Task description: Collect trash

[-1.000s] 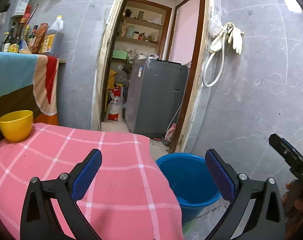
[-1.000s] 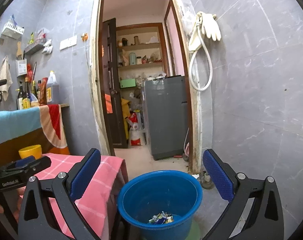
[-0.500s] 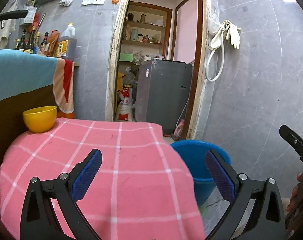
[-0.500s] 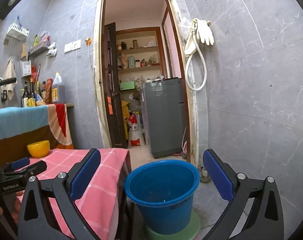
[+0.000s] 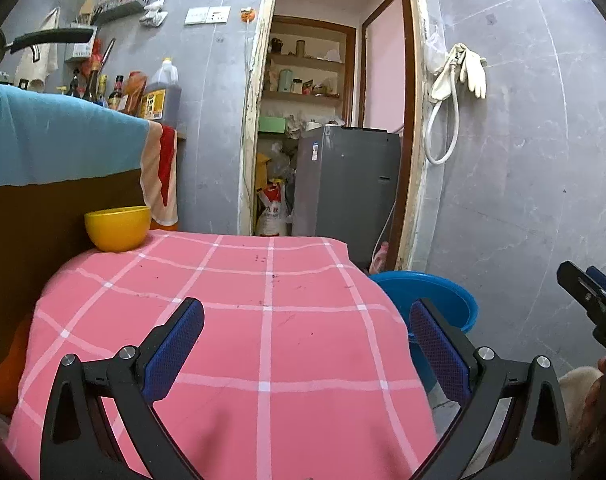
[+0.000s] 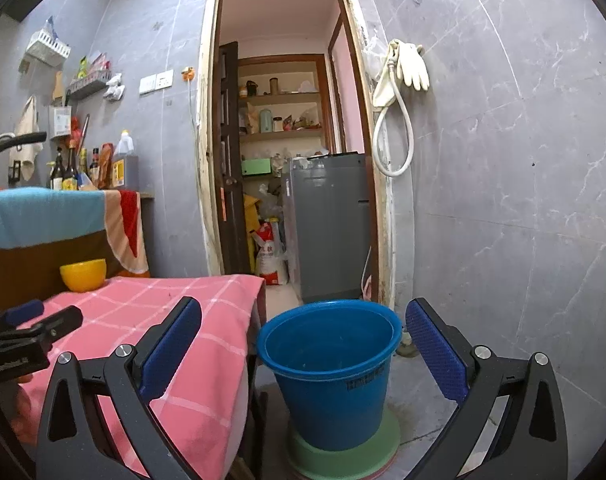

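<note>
A blue bucket (image 6: 330,372) stands on a green disc (image 6: 345,454) on the floor, right of a table under a pink checked cloth (image 5: 243,332). My right gripper (image 6: 303,344) hovers open in front of the bucket, nothing between its blue pads. Over the pink cloth my left gripper (image 5: 306,346) is open and empty too. In the left wrist view the bucket (image 5: 435,300) peeks out past the table's right edge, and the other gripper (image 5: 591,304) shows at far right. No trash shows on the cloth; the bucket's bottom is hidden.
A yellow bowl (image 5: 117,228) sits at the table's far left corner. Behind it a counter draped with a blue and orange towel (image 5: 63,140) holds bottles. A doorway leads to a grey appliance (image 6: 327,236) and shelves. A tiled wall with hose and gloves (image 6: 403,76) rises on the right.
Both grippers have pulled back and risen away from the bucket. The trash seen inside it a second ago is out of sight. Both stayed open.
</note>
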Available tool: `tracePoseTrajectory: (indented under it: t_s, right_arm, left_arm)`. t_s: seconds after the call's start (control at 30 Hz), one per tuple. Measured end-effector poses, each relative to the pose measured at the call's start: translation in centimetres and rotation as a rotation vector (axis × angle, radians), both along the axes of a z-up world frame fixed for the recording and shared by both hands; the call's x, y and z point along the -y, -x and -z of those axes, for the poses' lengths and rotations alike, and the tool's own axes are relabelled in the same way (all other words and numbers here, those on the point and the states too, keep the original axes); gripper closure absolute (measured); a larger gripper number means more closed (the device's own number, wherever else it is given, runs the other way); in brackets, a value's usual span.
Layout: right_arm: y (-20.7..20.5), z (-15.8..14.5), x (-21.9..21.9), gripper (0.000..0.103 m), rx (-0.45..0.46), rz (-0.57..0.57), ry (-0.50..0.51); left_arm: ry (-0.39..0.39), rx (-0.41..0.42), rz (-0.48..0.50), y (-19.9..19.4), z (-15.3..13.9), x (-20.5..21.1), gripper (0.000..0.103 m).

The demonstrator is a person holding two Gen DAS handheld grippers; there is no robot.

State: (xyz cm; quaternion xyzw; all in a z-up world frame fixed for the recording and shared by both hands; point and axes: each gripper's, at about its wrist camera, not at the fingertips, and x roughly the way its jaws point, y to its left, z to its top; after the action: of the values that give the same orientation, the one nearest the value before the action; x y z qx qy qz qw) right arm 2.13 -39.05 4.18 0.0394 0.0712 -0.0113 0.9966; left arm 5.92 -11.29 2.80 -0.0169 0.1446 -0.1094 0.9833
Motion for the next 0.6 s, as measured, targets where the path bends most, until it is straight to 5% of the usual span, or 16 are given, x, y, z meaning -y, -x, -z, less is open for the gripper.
tracePoseTrajectory:
  t_s: [0.6]
  right_arm:
    - [0.2, 1.5, 0.4, 0.000, -0.015, -0.014, -0.004]
  left_arm:
    - [0.006, -0.031, -0.013, 0.6, 1.3, 0.3, 0.002]
